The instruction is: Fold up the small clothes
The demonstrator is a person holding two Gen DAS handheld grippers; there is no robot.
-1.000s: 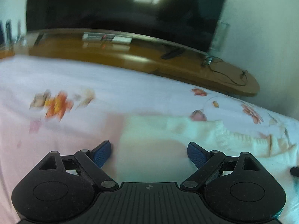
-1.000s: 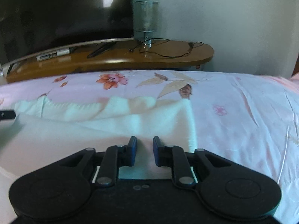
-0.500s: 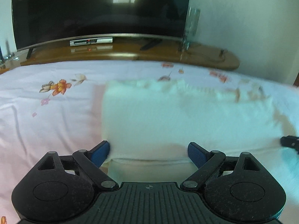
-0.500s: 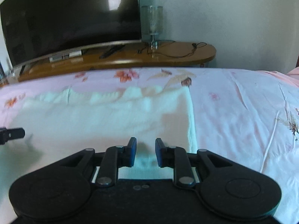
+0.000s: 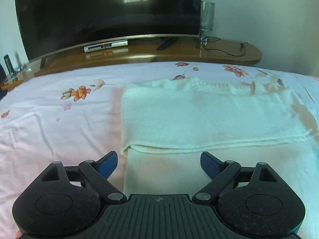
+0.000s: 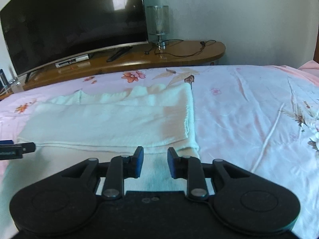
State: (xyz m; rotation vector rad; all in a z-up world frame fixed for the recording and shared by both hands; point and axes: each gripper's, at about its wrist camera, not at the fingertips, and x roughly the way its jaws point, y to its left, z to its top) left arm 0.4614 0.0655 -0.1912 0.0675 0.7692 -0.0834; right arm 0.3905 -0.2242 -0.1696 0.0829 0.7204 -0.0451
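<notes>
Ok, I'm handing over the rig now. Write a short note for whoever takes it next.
Left claw: open, empty, over the near left corner of the white knit garment.
Right claw: jaws opening, nothing pinched, above the garment's near right edge.
Garment lies on the floral bedsheet, far part folded over the near part, fold hem running across.
Done: one fold laid down.
Left: probably another fold and tidying.

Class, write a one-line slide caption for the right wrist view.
Right gripper, jaws opening and empty, above a folded white garment on a floral bedsheet.
</notes>
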